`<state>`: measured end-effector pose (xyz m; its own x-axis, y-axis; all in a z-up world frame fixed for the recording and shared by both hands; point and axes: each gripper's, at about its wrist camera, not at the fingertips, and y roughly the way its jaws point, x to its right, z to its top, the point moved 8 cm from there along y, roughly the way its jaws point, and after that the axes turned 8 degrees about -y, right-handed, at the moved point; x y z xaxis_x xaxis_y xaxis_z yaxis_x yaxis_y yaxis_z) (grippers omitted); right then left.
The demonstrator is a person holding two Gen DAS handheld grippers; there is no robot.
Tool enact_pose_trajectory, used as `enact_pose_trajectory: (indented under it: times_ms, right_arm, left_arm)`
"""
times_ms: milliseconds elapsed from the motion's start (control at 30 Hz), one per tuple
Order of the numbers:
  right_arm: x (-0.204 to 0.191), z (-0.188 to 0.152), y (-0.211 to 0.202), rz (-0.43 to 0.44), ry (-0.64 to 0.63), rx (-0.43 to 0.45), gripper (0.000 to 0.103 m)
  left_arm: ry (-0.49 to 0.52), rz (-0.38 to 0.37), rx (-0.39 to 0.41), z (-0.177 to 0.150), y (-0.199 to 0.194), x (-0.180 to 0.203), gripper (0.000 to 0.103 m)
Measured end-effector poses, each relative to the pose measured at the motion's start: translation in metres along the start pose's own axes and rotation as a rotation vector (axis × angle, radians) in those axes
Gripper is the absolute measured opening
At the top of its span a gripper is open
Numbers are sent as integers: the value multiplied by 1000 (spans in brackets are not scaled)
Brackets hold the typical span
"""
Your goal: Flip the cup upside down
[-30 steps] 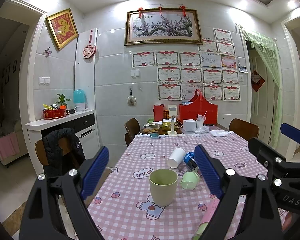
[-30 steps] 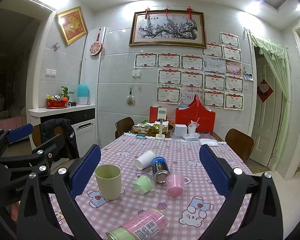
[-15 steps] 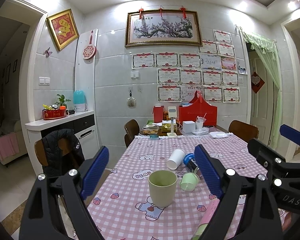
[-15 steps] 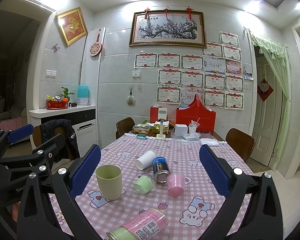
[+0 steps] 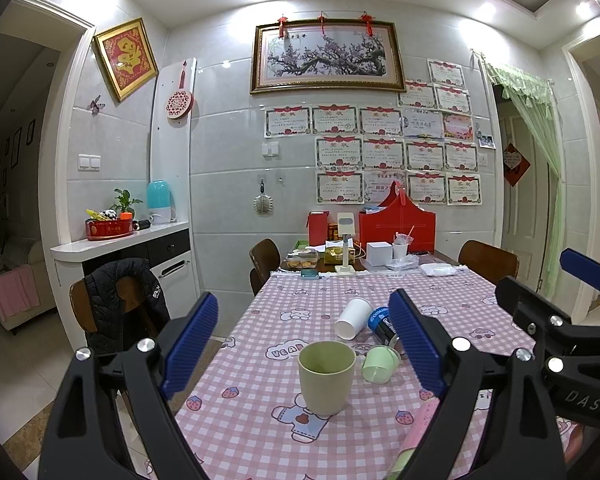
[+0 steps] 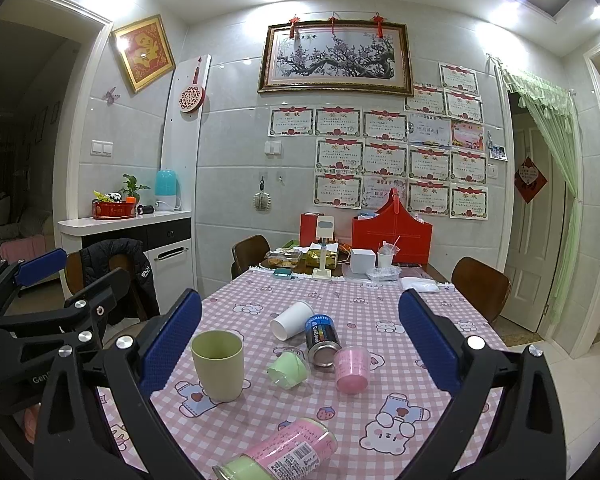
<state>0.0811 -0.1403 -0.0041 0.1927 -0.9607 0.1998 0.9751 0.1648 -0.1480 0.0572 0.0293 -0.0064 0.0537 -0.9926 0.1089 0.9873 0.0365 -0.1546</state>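
Note:
A pale green cup (image 5: 326, 377) stands upright, mouth up, on the pink checked tablecloth (image 5: 256, 412); it also shows in the right wrist view (image 6: 217, 364). My left gripper (image 5: 304, 344) is open and empty, its blue pads either side of the cup's line, a little short of it. My right gripper (image 6: 300, 344) is open and empty, above the table, with the cup near its left pad (image 6: 171, 342). The left gripper's body (image 6: 40, 328) shows at the left of the right wrist view.
A white paper cup (image 6: 291, 320), a blue can (image 6: 321, 340), a small green cup (image 6: 287, 369) lie on their sides; a pink cup (image 6: 352, 368) stands. A pink can (image 6: 280, 456) lies at the front. Boxes and clutter (image 6: 388, 240) sit at the far end; chairs surround.
The views have shifted very slightly; the green cup sits a touch closer in the left wrist view. Both grippers remain open and nothing was taken hold of.

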Motion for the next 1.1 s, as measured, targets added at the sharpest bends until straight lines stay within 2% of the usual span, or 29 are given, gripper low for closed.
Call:
enact_pose_trajectory:
  times_ms: [1100]
  right_arm:
    - [2, 0, 5, -3, 10, -11, 95]
  left_arm:
    - [1, -4, -7, 1, 11, -8, 86]
